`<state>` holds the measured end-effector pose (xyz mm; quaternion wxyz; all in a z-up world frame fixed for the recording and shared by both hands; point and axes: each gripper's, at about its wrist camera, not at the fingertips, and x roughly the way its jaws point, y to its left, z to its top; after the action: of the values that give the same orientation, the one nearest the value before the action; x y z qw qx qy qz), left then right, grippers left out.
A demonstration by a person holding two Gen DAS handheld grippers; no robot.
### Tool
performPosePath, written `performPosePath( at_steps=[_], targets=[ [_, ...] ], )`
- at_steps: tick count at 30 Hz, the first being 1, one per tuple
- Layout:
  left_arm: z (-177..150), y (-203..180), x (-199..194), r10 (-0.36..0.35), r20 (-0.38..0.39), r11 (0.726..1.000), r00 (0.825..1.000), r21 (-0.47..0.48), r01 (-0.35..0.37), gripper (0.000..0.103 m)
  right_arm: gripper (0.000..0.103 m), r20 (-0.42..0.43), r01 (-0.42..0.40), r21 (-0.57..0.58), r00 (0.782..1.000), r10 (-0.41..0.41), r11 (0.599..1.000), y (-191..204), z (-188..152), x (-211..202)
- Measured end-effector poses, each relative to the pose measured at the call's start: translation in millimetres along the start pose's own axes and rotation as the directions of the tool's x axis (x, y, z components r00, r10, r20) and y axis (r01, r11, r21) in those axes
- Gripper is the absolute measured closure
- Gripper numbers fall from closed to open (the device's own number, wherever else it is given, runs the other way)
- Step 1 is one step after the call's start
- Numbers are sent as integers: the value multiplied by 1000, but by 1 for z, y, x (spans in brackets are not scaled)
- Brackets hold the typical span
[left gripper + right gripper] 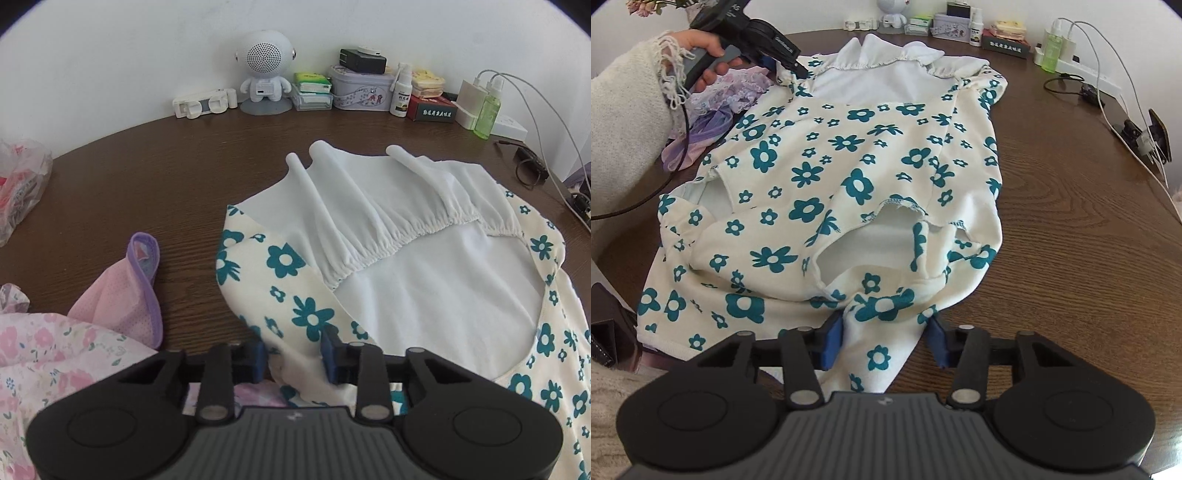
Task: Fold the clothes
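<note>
Big brown wooden table (1071,229) with bare room right of the right claw (882,341), cream flowered top (831,177) spread straight ahead, both claws parted with its fabric between the pads, left claw (293,360) at the collar, pink clothes pile (74,347) crowding its left, clutter row (351,92) far ahead along the wall.

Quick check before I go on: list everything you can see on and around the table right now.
Dress: one, cream with teal flowers, white lining, spread mid-table.
Pink clothes: small pile, pink and purple, left of dress.
Plastic bag: one, clear, far left.
Robot speaker: one, white, by wall.
Tin: one, pale lilac, by wall.
Green bottle: one, back right.
Cables: several, white and black, right edge.
Table: one, dark wood.
Left tongs: fabric between the pads.
Right tongs: apart, fabric between.
Hand: one, cream sleeve.
</note>
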<state>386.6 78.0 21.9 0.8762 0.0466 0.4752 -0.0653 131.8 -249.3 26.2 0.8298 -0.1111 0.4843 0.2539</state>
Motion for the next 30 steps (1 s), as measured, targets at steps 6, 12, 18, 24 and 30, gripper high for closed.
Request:
performPosePath(
  at_steps=[6,12,18,24,30],
  targets=[
    [5,-2,12,23,-28,1000,999,19,-23,90,84,-13,-56,-70,998,56,996,-1,6,1],
    [0,-8,10,63,-35,997,997,54,-61,92,89,-18,-75,-125,997,73,989,-4,13,7],
    [-12,-10,1,105,-31,993,994,57,-103,92,89,-15,-67,-136,998,65,988,-23,24,11],
    [-32,-12,-11,167,-19,985,986,50,-166,93,89,-6,-63,-139,998,63,988,-42,32,15],
    [-67,-15,-34,229,-15,972,973,62,-228,93,89,1,-52,-180,999,53,982,-59,42,21]
  ],
)
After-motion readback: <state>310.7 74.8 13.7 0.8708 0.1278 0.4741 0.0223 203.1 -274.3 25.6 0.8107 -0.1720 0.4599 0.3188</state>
